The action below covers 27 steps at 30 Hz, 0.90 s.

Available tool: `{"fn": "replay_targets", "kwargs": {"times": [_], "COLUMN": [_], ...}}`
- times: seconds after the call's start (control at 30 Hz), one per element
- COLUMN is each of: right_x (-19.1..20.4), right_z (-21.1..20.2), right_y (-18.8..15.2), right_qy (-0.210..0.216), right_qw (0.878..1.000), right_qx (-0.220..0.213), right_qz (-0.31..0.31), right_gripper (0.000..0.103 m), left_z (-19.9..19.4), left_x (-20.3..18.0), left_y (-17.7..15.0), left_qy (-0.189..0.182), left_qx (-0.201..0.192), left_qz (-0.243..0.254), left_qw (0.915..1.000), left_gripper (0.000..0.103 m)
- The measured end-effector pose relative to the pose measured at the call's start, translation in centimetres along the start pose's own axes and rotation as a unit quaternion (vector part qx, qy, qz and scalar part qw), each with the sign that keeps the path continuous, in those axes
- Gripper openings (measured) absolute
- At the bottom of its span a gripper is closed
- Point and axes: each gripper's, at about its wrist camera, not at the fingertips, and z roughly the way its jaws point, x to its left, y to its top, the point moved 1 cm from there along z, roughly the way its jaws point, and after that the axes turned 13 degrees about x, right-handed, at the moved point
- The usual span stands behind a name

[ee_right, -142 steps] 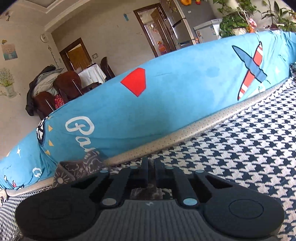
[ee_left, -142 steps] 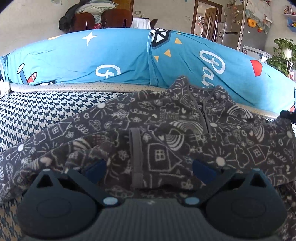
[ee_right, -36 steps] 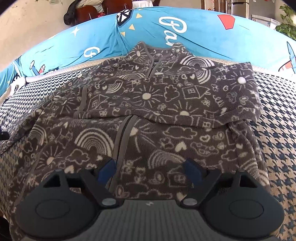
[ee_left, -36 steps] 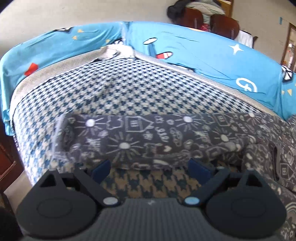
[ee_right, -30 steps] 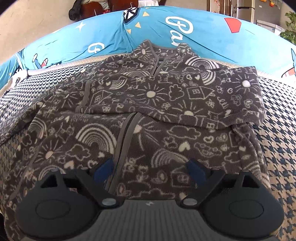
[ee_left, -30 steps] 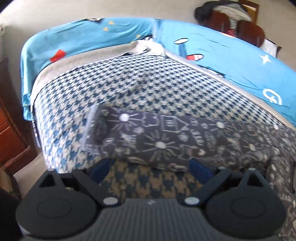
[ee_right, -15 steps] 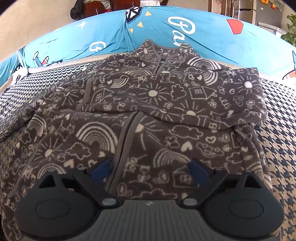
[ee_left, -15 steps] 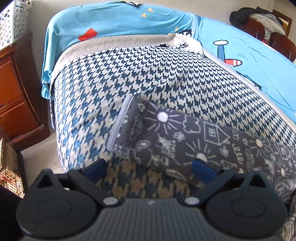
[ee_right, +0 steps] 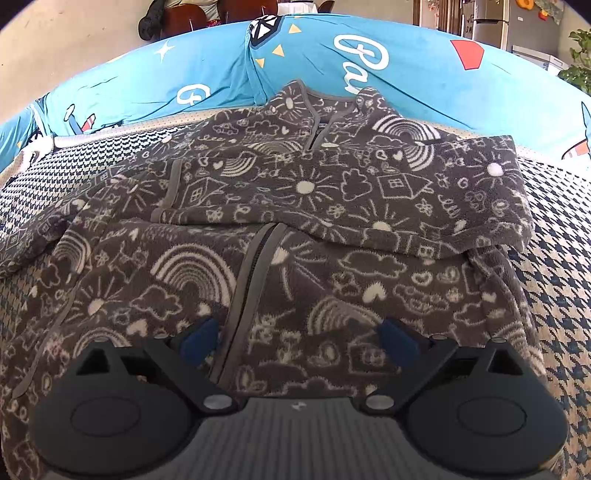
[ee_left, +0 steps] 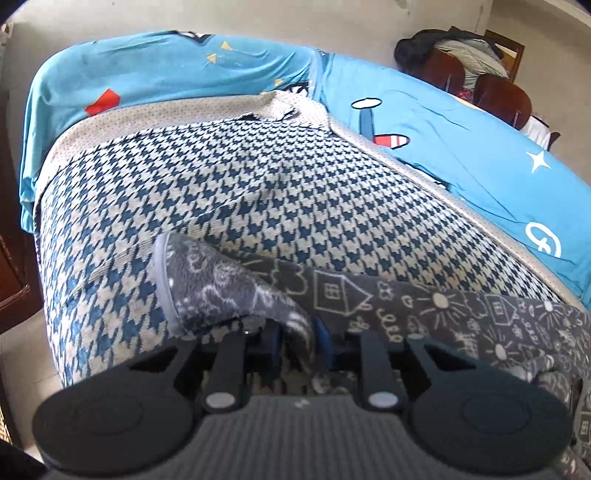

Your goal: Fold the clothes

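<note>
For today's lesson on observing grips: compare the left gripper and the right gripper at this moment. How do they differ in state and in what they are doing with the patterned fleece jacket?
The left gripper has just closed and pinches the jacket's sleeve near the cuff; the right gripper stands wide open, pinching nothing. The left sits at the outstretched sleeve end on the houndstooth cover; the right hangs over the jacket body beside the zipper. Both have blue pads.

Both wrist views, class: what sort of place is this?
Probably a home living and dining room: a sofa seat under a houndstooth cover, dining chairs draped with coats, and a fridge beyond, near a leafy houseplant.
</note>
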Motion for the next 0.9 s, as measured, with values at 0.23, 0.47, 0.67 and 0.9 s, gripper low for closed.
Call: {"fn": "replay_targets", "kwargs": {"times": [0.23,0.47,0.67,0.9], "right_x": [0.1,0.1,0.1,-0.4], "right_z": [0.1,0.2,-0.2,-1.7], "right_y": [0.1,0.1,0.5,1.3], "right_qy": [0.0,0.0,0.001,0.042], "right_qw": [1.0,1.0,1.0,0.999], "right_qx": [0.001,0.002,0.005,-0.022], "right_qz": [0.001,0.001,0.002,0.018], "right_gripper": [0.098,0.099,0.098,0.098], "left_z": [-2.9,-5.2,-5.1,-7.6], "left_x": [-5.1,-9.9,-10.8,-11.6], "left_y": [-1.6,-5.7,-7.4,-8.9], "left_qy": [-0.108,-0.237,-0.268,-0.326], "left_qx": [-0.014,0.035,0.075,0.078], "left_qz": [0.117,0.244,0.28,0.365], "left_qw": [0.9871,0.9396,0.9188,0.8688], "left_gripper": [0.01,0.011,0.021,0.046]}}
